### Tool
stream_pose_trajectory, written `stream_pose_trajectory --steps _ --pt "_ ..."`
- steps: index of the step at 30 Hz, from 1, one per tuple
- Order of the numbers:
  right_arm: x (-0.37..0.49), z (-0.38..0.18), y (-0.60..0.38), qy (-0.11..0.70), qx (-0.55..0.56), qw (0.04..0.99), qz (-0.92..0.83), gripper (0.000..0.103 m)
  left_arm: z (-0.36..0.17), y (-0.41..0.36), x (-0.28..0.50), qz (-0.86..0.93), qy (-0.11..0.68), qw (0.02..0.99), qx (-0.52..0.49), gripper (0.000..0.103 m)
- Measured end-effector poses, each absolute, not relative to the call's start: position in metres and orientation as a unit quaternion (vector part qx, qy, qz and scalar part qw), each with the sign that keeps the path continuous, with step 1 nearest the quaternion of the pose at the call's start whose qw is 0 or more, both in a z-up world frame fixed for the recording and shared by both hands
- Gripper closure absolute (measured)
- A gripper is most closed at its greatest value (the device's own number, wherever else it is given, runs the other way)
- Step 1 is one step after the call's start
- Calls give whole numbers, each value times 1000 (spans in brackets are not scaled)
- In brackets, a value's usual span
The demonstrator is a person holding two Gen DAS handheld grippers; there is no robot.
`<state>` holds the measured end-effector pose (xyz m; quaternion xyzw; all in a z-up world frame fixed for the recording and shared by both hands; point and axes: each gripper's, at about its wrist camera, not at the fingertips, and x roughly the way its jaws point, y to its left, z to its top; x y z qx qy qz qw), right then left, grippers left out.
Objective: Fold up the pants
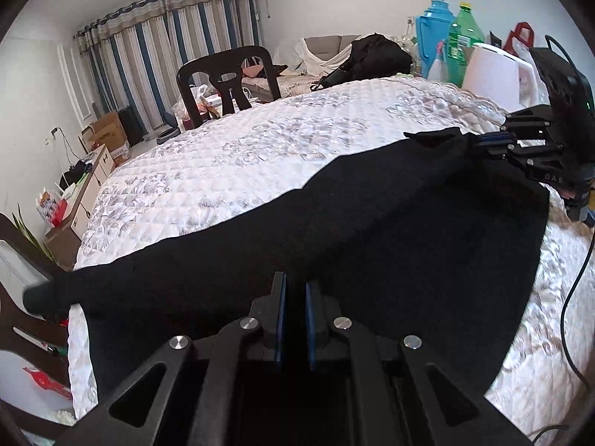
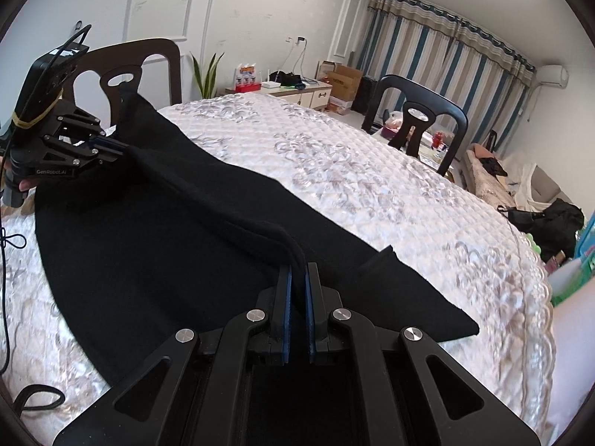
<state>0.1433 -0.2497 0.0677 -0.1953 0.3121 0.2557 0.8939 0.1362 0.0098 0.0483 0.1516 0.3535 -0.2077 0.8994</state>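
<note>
Pants (image 1: 372,260), black and heavy-looking, lie across our quilted table (image 1: 260,156), one leg trailing off the left edge past a chair (image 2: 126,70) and the waist end toward the right. Going left to right: our left gripper (image 2: 122,147) has its fingers pressed onto a raised ridge of the fabric at the leg end, as the right wrist view shows; in its own view the blue pads (image 1: 281,319) sit close together over black cloth, though we cannot see the pinch itself there. Between the two grippers a taut fold line runs lifted off the layer beneath. At the right, our right gripper (image 2: 297,273) pinches a thick rolled edge of the pants between its pads (image 2: 285,297), the cloth bunching just ahead of the tips. Behind that, a kettle (image 1: 494,74) and bottles (image 1: 461,41) stand near the table's far edge. We judge we are in the lengthwise fold, both ends held and one half ready to be carried over the other. The next move calls for lifting both ends together, keeping the span tight, and laying the edge down flush so the legs stack without wrinkling.
</note>
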Motion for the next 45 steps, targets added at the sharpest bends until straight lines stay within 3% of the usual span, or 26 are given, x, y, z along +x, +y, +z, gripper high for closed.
stream_pose_trajectory --steps 24,45 --pt "59 51 -275 307 -176 905 235 97 36 -2 50 -231 347 896 150 92" --pt "41 39 -285 328 -171 901 225 97 23 -6 24 -237 365 888 150 91"
